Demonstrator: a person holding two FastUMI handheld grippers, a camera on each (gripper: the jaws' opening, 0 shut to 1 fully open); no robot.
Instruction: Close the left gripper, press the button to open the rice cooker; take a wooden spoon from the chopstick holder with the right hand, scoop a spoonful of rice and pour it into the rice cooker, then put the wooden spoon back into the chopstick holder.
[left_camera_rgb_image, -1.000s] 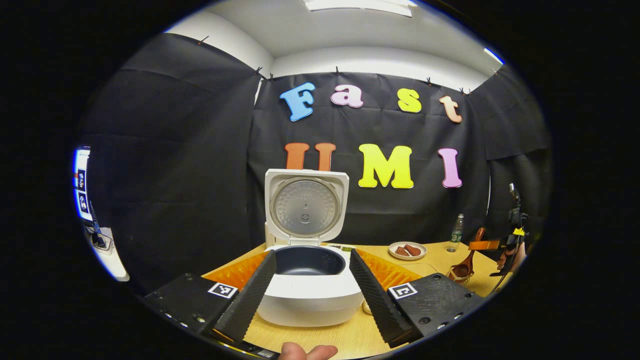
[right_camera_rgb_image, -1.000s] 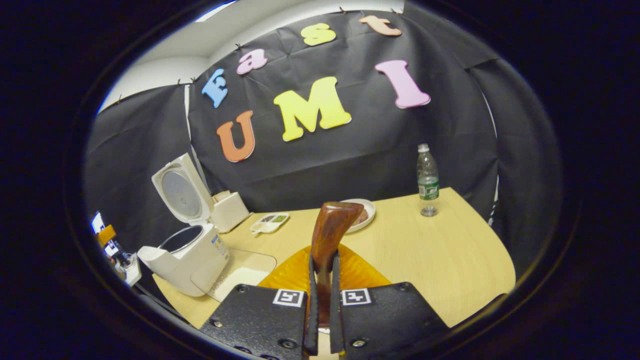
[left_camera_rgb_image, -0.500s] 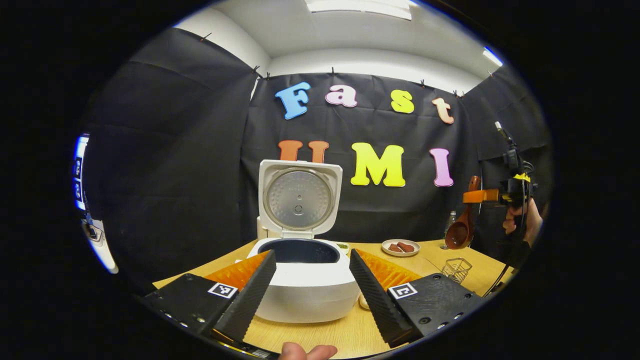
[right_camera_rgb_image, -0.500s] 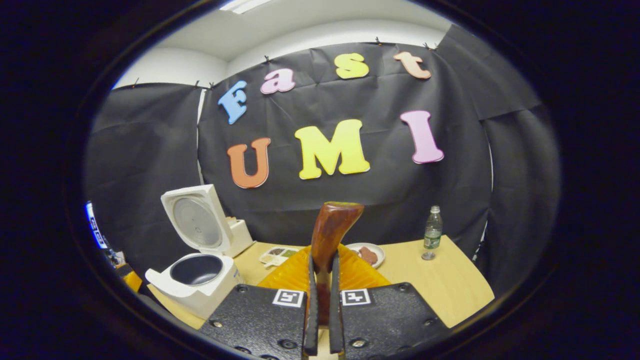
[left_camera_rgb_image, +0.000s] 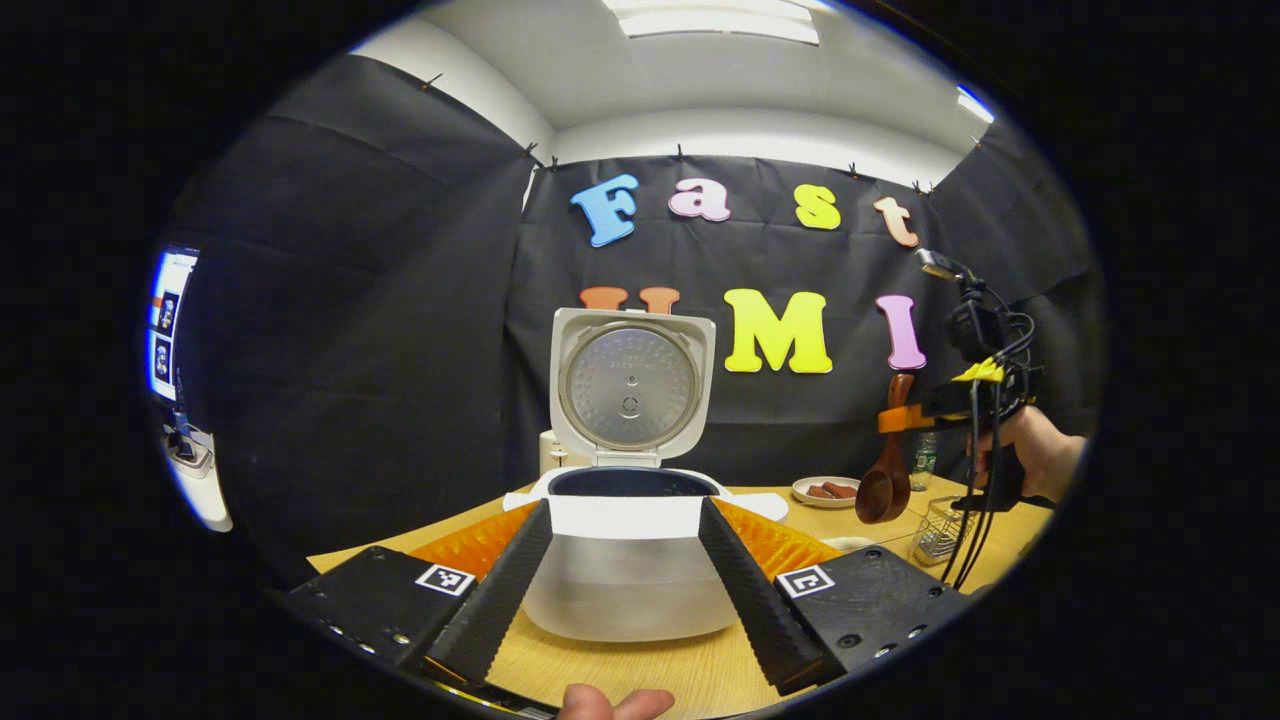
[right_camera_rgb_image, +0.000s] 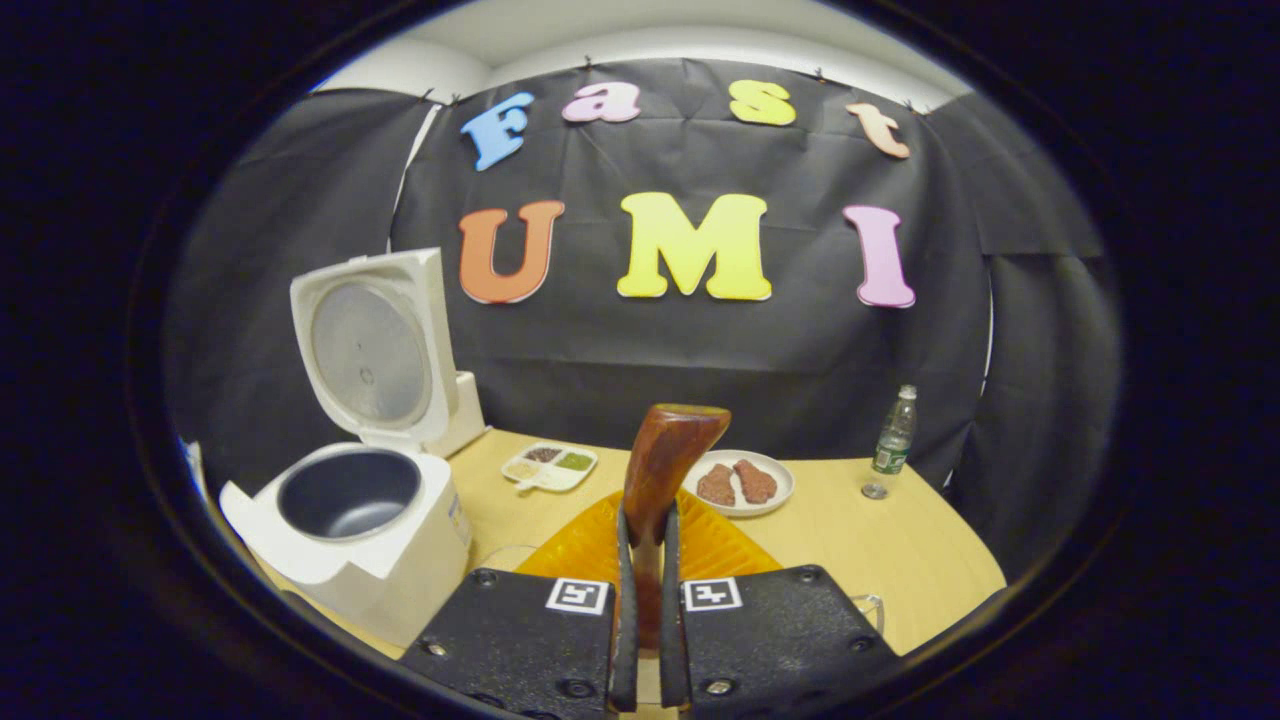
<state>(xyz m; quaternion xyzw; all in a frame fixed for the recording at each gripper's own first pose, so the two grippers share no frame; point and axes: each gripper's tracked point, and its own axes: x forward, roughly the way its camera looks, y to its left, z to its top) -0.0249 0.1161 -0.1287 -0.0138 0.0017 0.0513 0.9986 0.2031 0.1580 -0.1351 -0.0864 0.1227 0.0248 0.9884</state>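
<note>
The white rice cooker (left_camera_rgb_image: 625, 575) stands with its lid (left_camera_rgb_image: 628, 385) raised and its dark inner pot showing. My left gripper (left_camera_rgb_image: 625, 510) is open, its fingers either side of the cooker's front, apart from it. At the right a hand holds my right gripper (left_camera_rgb_image: 985, 395) above the table, with the brown wooden spoon (left_camera_rgb_image: 885, 480) hanging bowl-down from it over the wire chopstick holder (left_camera_rgb_image: 938, 530). In the right gripper view my right gripper (right_camera_rgb_image: 640, 520) is shut on the wooden spoon (right_camera_rgb_image: 668, 455), and the rice cooker (right_camera_rgb_image: 350, 530) sits low at the left.
On the wooden table (right_camera_rgb_image: 900, 560) lie a plate of brown food (right_camera_rgb_image: 740, 483), a small divided dish (right_camera_rgb_image: 548, 466) and a water bottle (right_camera_rgb_image: 893, 440). A white box (right_camera_rgb_image: 465, 415) stands behind the cooker. A fingertip (left_camera_rgb_image: 615, 703) shows at the bottom edge.
The right gripper lifted the spoon out of the wire holder, rose, then came down and closer to the cooker. The left gripper stayed open and shifted only slightly.
</note>
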